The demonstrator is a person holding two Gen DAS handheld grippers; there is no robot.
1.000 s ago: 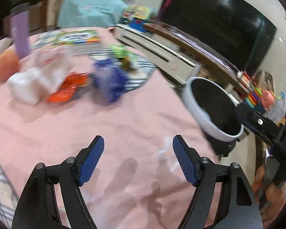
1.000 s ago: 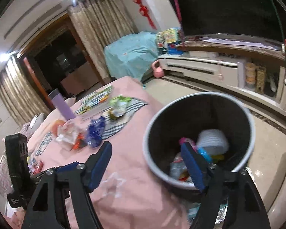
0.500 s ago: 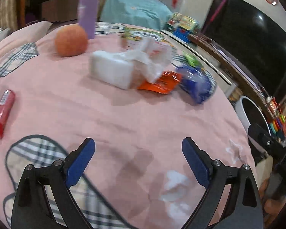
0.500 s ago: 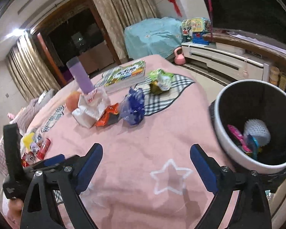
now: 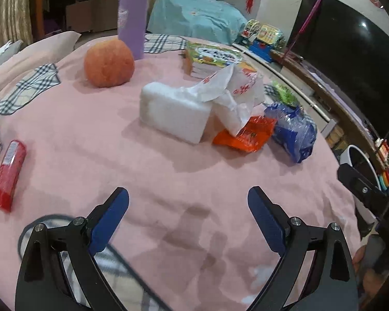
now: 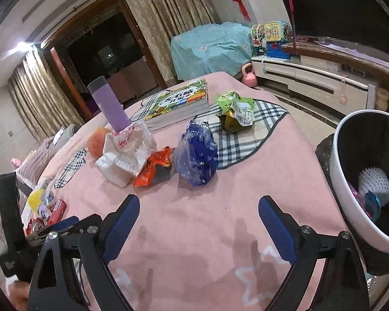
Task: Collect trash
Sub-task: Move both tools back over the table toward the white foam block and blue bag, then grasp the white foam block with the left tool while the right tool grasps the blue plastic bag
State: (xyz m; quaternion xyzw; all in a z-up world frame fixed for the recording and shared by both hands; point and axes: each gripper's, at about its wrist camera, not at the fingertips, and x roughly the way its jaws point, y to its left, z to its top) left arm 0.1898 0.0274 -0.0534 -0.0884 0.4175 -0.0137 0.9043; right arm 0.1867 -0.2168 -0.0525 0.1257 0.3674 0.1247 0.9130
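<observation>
On the pink blanket lie a white foam block [image 5: 172, 115] with a crumpled white bag [image 5: 233, 90], an orange wrapper [image 5: 246, 134] [image 6: 153, 167], a blue crumpled bag [image 5: 293, 129] [image 6: 197, 153] and a green snack packet [image 6: 236, 111]. A red packet [image 5: 9, 173] lies at the left. The white trash bin [image 6: 350, 176], with trash inside, stands at the right edge of the bed. My left gripper [image 5: 188, 212] and right gripper [image 6: 198, 219] are both open and empty, over bare blanket short of the trash.
An orange fruit [image 5: 109, 63], a purple bottle [image 5: 132, 18] and a book [image 6: 179, 101] sit farther back. More wrappers [image 6: 42, 207] lie at the bed's left. A TV cabinet [image 6: 311, 77] and toys stand beyond the bed.
Both grippers swung left, away from the bin and toward the trash pile on the blanket. The right gripper pulled back from over the bin. Both stayed open.
</observation>
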